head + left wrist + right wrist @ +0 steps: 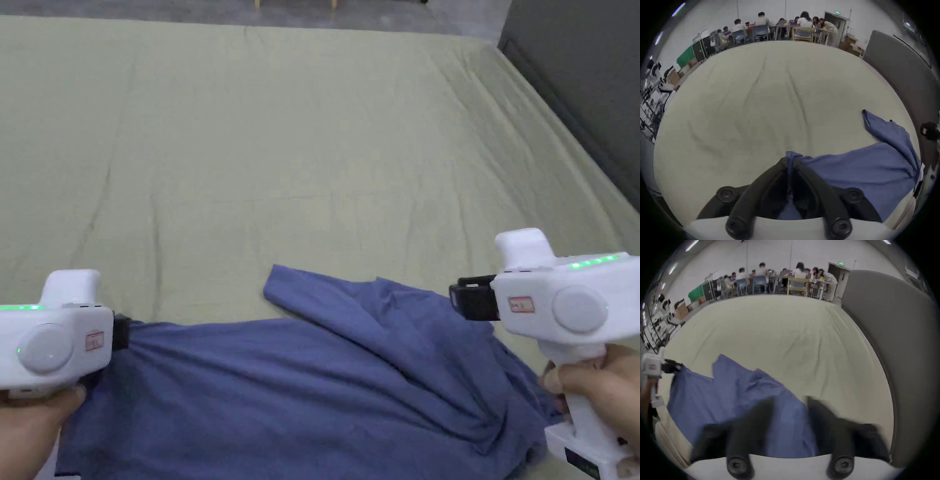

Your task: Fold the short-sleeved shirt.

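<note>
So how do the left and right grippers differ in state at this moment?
The left gripper has its jaws shut on an edge of the blue shirt; the right gripper has its jaws apart, with shirt cloth showing between them. The left looks sharp in its own view; the right is motion-blurred. Both are over the shirt.

A soft blue cloth shirt [300,387], matt and creased, lies on a pale green bed sheet [281,156] of matt woven fabric with faint wrinkles. Both grippers, left [122,332] and right [459,299], have smooth white plastic housings with a slight sheen and matt black fingers [779,170]. A grey upholstered headboard [893,340] looks matt.
</note>
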A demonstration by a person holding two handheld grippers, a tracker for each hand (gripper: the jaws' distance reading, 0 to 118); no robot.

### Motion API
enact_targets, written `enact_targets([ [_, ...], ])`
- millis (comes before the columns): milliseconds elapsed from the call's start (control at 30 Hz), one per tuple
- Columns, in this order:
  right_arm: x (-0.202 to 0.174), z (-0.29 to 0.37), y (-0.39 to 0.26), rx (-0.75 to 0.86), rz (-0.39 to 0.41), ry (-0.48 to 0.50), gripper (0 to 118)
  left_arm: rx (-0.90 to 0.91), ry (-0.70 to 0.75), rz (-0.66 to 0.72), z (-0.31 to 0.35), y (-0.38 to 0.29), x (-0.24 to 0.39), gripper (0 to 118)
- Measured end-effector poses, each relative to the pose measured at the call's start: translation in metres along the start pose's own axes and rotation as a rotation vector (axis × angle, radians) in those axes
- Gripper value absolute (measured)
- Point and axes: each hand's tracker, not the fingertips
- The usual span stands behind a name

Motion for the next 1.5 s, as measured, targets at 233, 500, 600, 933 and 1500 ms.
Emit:
enact_targets([
  [233, 0.007, -0.076, 0.017, -0.206, -0.014, 0.054, 118, 0.072, 0.002, 0.007, 0.033, -0.008, 0.007, 1],
  [500, -0.013, -0.074, 0.0, -0.229, 0.001, 0.067, 72, 0.049, 0.026, 0.042, 0.027, -0.019, 0.0, 1],
  [600, -0.031, -0.055, -0.005, -0.176, 0.081, 0.007, 8, 0.041, 0.032, 0.07, 0.025, -0.025, 0.0, 1],
  [933, -0.008, 0.114, 0.014, 0.287, -0.044, -0.026, 7, 0.205, 0.007, 0.241, 0.102, -0.004, -0.024, 1],
  [1500, 0.021, 0.3, 0.205, 0.616, 0.033, -0.215, 7, 0.644, 0.063, 0.202, 0.287, 0.209, -0.068, 1],
])
